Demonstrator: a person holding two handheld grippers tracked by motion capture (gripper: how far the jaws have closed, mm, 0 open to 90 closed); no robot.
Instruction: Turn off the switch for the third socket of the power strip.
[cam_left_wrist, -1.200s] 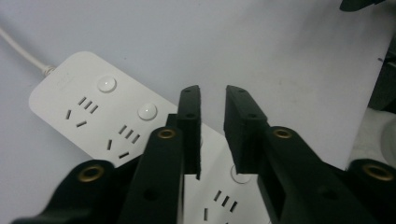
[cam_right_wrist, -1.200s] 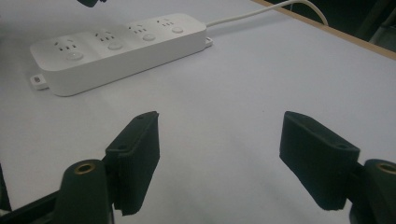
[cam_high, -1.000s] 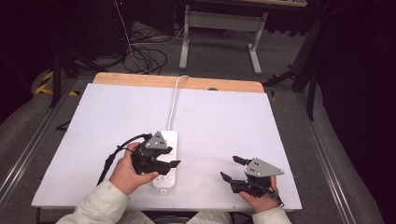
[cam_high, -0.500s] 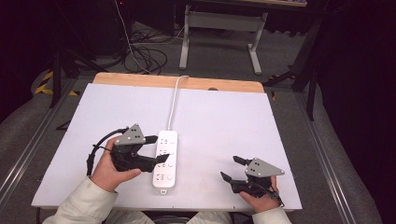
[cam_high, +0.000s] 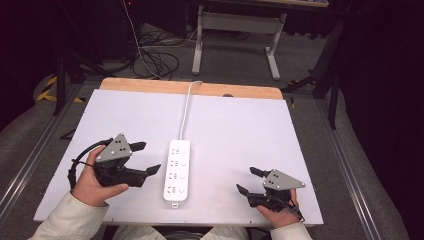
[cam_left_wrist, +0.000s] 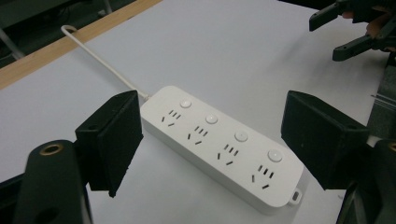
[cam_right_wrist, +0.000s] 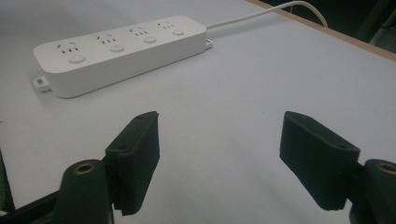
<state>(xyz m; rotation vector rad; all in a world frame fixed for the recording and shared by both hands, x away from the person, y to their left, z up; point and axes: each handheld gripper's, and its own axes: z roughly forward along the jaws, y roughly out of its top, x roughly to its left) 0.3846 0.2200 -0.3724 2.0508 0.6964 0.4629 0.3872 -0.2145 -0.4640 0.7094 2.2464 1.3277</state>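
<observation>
A white power strip (cam_high: 178, 170) with several sockets and buttons lies near the front middle of the white table, its cord (cam_high: 186, 105) running to the far edge. My left gripper (cam_high: 149, 157) hovers just left of the strip and points at it. Its jaws have just been opening and stand wide, with nothing between the pads. The left gripper view has the strip (cam_left_wrist: 219, 144) lying beyond the two pads (cam_left_wrist: 114, 140), apart from them. My right gripper (cam_high: 246, 180) rests open at the front right, well clear of the strip (cam_right_wrist: 121, 49), with bare table between its jaws (cam_right_wrist: 219, 154).
The white tabletop (cam_high: 240, 125) has a wooden strip (cam_high: 150, 86) along its far edge. Behind it are a desk frame (cam_high: 235, 35) and loose cables (cam_high: 155, 60) on the floor. The other hand's gripper (cam_left_wrist: 355, 28) shows at the top right of the left gripper view.
The left hand has pulled its gripper leftward off the power strip and opened its jaws. The strip stays in place, and the right gripper has not moved.
</observation>
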